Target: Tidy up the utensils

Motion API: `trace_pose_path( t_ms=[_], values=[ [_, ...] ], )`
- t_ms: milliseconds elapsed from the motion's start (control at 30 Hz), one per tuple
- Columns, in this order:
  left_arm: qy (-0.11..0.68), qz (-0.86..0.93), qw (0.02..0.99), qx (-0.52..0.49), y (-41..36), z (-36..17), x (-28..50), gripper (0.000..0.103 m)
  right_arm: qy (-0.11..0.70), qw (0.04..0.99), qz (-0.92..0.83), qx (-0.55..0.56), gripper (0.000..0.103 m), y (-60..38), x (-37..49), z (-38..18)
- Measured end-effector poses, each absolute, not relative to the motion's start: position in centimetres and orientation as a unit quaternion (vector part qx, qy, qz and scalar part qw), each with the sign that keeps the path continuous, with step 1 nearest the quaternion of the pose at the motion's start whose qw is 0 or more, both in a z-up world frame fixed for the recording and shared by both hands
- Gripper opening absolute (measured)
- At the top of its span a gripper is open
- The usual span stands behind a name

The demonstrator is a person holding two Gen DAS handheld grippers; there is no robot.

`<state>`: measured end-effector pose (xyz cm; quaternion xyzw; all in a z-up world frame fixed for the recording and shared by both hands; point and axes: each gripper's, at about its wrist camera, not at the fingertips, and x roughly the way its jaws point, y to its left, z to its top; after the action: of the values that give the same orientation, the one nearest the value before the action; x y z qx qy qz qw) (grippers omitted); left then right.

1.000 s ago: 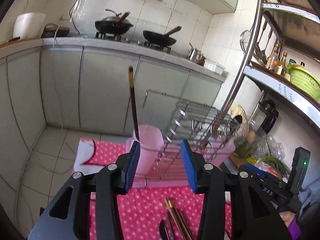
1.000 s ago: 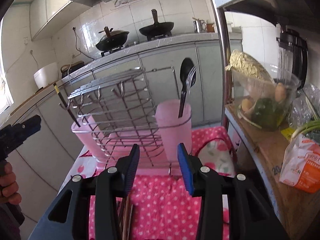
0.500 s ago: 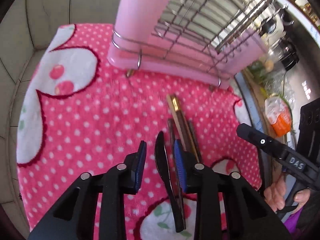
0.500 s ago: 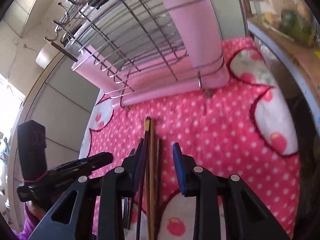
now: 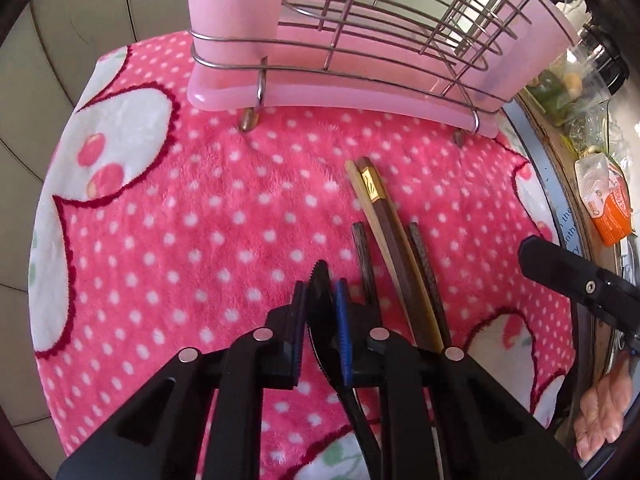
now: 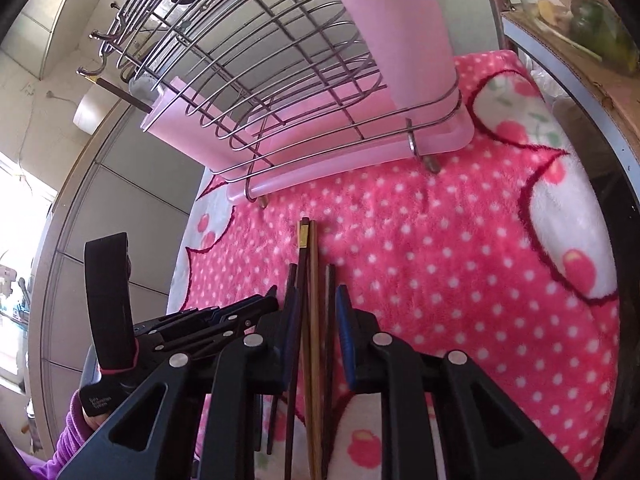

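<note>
My left gripper [image 5: 320, 300] is shut on a black serrated knife [image 5: 320, 308] that lies on the pink dotted cloth [image 5: 200, 220]. Several chopsticks [image 5: 384, 232] lie just right of it. In the right wrist view my right gripper [image 6: 316, 312] is low over the same chopsticks [image 6: 314, 280], its jaws partly open around them, apart from the sticks. The wire rack [image 6: 260, 60] with a pink cup [image 6: 396, 40] and pink tray stands behind. A dark chopstick [image 6: 120, 94] stands in the rack's far-left cup.
The left gripper's body [image 6: 192, 320] lies close on the left of my right gripper. A wooden shelf edge [image 5: 560, 168] with an orange packet [image 5: 608, 208] and vegetables runs along the right. Cabinet doors [image 6: 120, 200] are beyond the cloth's left side.
Both grippers have dropped lower toward the cloth. My left jaws have closed on the knife blade. My right jaws have come down around the chopsticks.
</note>
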<state>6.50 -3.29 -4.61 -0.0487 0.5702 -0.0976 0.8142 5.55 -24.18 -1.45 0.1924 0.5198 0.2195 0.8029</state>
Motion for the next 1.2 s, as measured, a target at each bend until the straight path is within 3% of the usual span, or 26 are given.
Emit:
trace_pose_path(
  t_ms=[433,467,500,533,733,767,800,1200],
  values=[
    [0.538,-0.100,0.830,-0.106,1.6,-1.6,5.3,0.013,0.579,0.773,0.227,0.127,0.019,-17.7,9.1,-4.0],
    [0.536,-0.102,0.831,-0.109,1.8,-1.5,5.2,0.012,0.586,0.770,0.223,0.118,0.019,-17.2,9.3,-4.3],
    [0.535,-0.104,0.831,-0.111,1.9,-1.5,5.1,0.001,0.590,0.769,0.220,0.111,0.019,-16.9,9.5,-4.6],
    [0.536,-0.108,0.829,-0.116,2.1,-1.5,5.1,0.001,0.595,0.767,0.218,0.102,0.019,-16.5,9.8,-4.8],
    [0.534,-0.113,0.829,-0.120,2.2,-1.9,5.3,0.001,0.593,0.775,0.206,0.070,0.018,-15.4,10.1,-5.0],
    [0.535,-0.114,0.828,-0.120,2.1,-2.2,5.3,0.001,0.592,0.776,0.206,0.064,0.017,-15.2,10.1,-4.9],
    [0.536,-0.113,0.828,-0.122,2.0,-2.4,5.3,0.001,0.592,0.778,0.203,0.059,0.007,-15.1,10.1,-4.9],
    [0.499,-0.113,0.848,-0.136,3.5,0.0,4.5,0.000,0.539,0.806,0.219,0.114,0.006,-18.0,8.5,-2.1]
  ],
)
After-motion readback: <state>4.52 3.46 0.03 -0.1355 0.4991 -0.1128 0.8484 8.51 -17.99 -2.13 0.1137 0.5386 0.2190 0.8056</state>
